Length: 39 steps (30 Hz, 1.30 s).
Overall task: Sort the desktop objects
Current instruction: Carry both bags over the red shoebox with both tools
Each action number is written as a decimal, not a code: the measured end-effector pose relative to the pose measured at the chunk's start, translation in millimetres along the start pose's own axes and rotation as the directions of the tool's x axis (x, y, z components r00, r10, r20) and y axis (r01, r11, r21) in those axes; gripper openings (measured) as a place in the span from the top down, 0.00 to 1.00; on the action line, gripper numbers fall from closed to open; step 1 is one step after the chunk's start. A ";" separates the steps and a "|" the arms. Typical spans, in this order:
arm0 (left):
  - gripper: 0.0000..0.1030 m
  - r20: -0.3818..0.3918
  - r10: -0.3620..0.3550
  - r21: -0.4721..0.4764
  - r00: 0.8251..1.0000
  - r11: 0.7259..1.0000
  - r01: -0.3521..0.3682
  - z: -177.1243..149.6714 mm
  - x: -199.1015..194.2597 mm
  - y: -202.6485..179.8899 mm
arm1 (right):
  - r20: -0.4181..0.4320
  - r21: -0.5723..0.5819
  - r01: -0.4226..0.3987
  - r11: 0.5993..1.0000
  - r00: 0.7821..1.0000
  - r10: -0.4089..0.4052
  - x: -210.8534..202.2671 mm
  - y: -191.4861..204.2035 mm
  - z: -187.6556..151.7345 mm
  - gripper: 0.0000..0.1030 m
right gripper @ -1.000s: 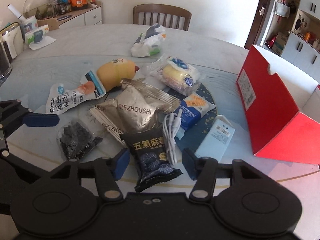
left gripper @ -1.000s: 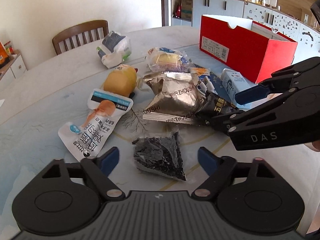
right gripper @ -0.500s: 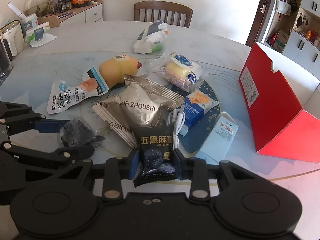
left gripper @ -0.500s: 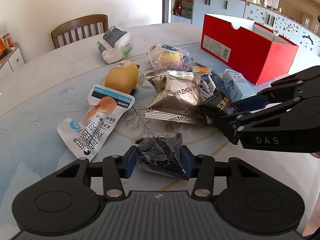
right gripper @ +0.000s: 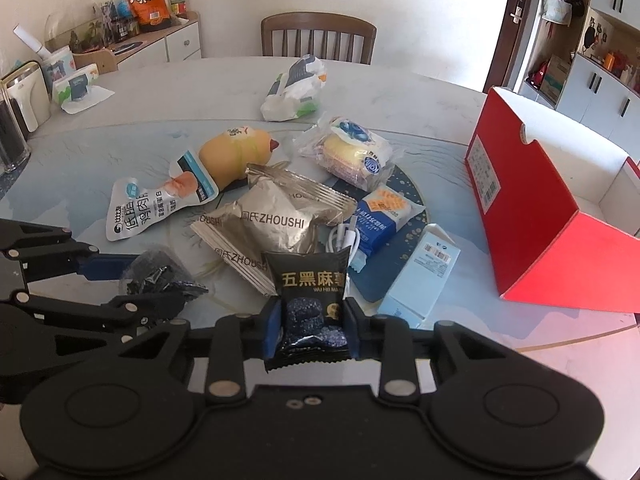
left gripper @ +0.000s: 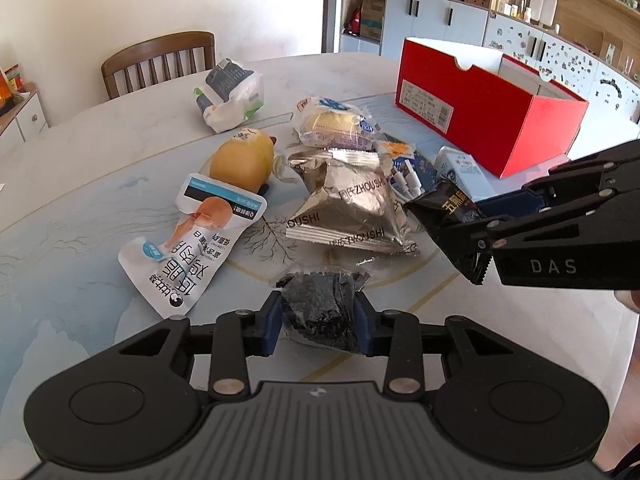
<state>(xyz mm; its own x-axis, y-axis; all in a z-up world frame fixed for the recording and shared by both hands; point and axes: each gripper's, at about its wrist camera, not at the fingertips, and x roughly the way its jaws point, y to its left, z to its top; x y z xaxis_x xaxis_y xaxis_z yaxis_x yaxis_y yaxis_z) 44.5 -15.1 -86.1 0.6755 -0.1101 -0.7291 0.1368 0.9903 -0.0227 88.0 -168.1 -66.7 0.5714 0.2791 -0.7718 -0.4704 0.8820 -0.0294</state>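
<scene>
My left gripper (left gripper: 318, 322) is shut on a clear packet of dark bits (left gripper: 320, 304), lifted slightly off the table; it also shows in the right wrist view (right gripper: 160, 274). My right gripper (right gripper: 310, 322) is shut on a black snack packet (right gripper: 310, 300) with gold lettering, held above the table; it also shows in the left wrist view (left gripper: 448, 216). A silver ZHOUSHI bag (left gripper: 348, 208), a white chicken pouch (left gripper: 192, 248), a yellow plush chick (left gripper: 242, 164), a wrapped cake (left gripper: 336, 124) and a white cable (right gripper: 340, 236) lie on the table.
An open red box (left gripper: 480, 104) stands at the right of the marble table (left gripper: 80, 208). A light blue carton (right gripper: 424, 276) and a blue-and-white biscuit pack (right gripper: 384, 216) lie near it. A white bag (right gripper: 294, 88) sits at the back, before a wooden chair (right gripper: 318, 38).
Both grippers closed from open onto their packets and lifted them: the left on the dark-bits packet, the right on the black snack packet.
</scene>
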 end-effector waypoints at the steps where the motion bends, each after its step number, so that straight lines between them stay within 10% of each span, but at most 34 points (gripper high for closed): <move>1: 0.66 0.005 0.000 -0.002 1.000 1.000 0.000 0.8 -1.9 -0.4 | 0.001 0.002 -0.002 1.000 1.000 0.002 -1.3 -0.5 0.1 0.70; 39: 0.66 0.111 -0.058 0.029 0.992 0.998 0.055 113.4 -57.4 -54.1 | 0.135 0.157 -0.022 0.987 0.991 0.001 -82.0 -74.2 37.0 0.70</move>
<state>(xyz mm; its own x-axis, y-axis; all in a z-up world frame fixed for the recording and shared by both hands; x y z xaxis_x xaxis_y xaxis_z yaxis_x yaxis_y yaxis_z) 80.4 -71.9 34.5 0.7429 -0.1763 -0.6457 0.1950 0.9799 -0.0432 100.9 -242.3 22.3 0.6562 0.3286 -0.6793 -0.3716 0.9242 0.0881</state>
